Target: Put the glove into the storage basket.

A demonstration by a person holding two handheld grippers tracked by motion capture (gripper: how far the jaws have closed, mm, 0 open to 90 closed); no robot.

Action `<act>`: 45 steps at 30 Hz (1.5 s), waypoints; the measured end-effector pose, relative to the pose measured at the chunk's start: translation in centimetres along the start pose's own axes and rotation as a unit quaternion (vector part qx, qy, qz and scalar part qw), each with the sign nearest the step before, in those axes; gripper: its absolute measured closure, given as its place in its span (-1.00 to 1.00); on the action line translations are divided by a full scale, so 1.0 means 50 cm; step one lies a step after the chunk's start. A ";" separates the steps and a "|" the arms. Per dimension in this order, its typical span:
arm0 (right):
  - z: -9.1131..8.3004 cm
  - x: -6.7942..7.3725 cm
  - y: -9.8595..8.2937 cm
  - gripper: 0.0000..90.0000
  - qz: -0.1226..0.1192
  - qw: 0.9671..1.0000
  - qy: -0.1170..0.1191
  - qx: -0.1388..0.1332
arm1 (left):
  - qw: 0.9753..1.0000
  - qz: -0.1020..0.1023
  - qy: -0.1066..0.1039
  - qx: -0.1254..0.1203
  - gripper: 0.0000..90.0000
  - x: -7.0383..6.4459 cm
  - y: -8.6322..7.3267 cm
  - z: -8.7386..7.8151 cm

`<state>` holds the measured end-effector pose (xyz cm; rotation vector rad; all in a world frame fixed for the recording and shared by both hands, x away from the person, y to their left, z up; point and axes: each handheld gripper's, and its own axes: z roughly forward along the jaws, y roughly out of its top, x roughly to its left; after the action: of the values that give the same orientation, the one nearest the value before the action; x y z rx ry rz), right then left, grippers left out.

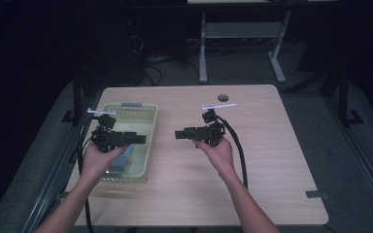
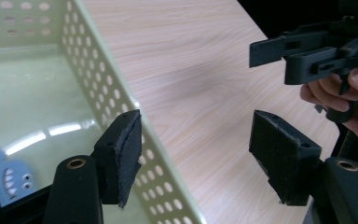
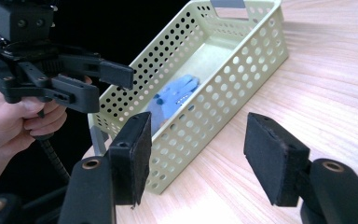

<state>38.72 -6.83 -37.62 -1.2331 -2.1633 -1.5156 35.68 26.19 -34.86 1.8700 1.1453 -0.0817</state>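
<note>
Black jaws, left tool (image 2: 193,156): your left tool is released, its two padded jaws spread wide with nothing between them; one jaw hangs over the basket's near wall, the other over bare wood.
Left tool from above (image 1: 138,139): you hold it over the basket, jaws pointing toward the middle of the surface.
Left tool seen from the other side (image 3: 116,77): your left hand (image 3: 18,121) grips its handle, above the basket's near end.
Right tool (image 3: 196,156): also released, jaws well apart and holding nothing, aimed across the wood at the basket's long side.
Right tool from above (image 1: 180,134): it sits near the middle of the surface, jaws pointing left toward the basket, your right hand (image 1: 217,150) under it.
Right tool in the left gripper view (image 2: 272,58): held above the wood, apart from your left tool.
Basket (image 1: 148,121): pale green plastic with round holes in its walls, resting on the left part of the surface.
Blue toy (image 3: 175,95): a soft blue thing with a toothy face lies inside the basket, on its floor toward your end; neither tool touches it.
Surface (image 1: 262,145): light wood grain.
</note>
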 end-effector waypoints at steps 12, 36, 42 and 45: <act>-0.042 -0.011 -0.004 -0.13 -0.006 1.000 -0.017 -0.003 | 1.000 0.014 -0.023 -0.008 -0.39 -0.033 0.010 0.026; -0.149 -0.079 -0.044 -0.22 0.023 0.998 -0.054 -0.026 | 0.997 0.035 -0.075 -0.001 -0.41 -0.119 0.019 0.106; -0.172 -0.092 -0.058 -0.26 0.028 0.997 -0.070 -0.026 | 0.995 0.044 -0.084 0.003 -0.42 -0.141 0.018 0.125; -0.184 -0.100 -0.065 -0.27 0.032 0.996 -0.073 -0.030 | 0.995 0.050 -0.091 -0.001 -0.42 -0.154 0.016 0.132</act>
<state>36.97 -17.60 -38.71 -1.4610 -2.1573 -1.5192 34.39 16.10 -34.53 1.8732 0.9248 -0.1908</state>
